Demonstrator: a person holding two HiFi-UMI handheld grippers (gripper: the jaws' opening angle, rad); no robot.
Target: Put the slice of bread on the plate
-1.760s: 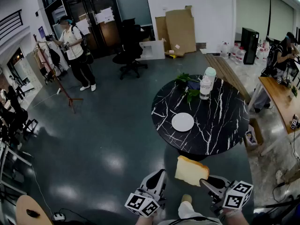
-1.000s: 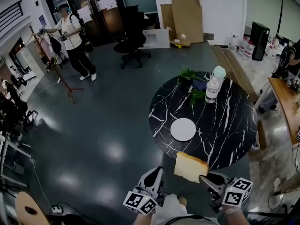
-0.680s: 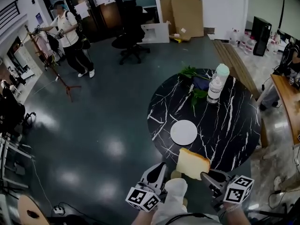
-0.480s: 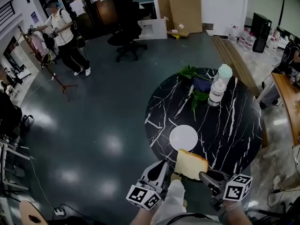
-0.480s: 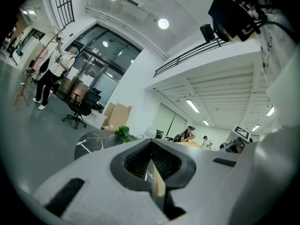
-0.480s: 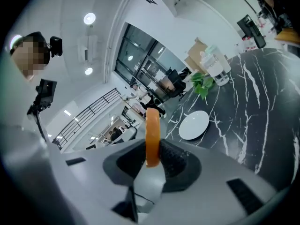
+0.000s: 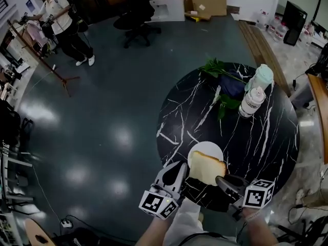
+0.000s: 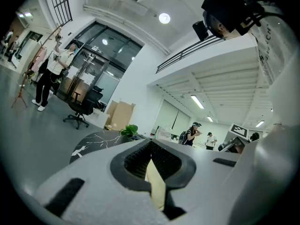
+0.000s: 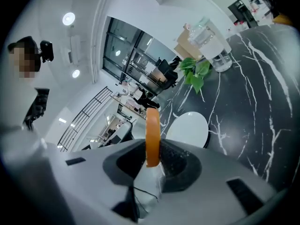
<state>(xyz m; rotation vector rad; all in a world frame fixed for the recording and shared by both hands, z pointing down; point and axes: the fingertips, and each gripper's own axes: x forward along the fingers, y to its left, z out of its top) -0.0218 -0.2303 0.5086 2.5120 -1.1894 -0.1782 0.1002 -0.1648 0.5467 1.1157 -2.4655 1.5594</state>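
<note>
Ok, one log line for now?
right gripper: shut on tan square bread slice | slice: airborne at near edge of white round plate | left gripper: shut

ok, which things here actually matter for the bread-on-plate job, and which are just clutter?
Job:
slice of bread, clamped in the right tool
white plate, ahead of it on the black table

Clutter:
two bottles and green leaves on the table's far side
office chair out on the floor
</note>
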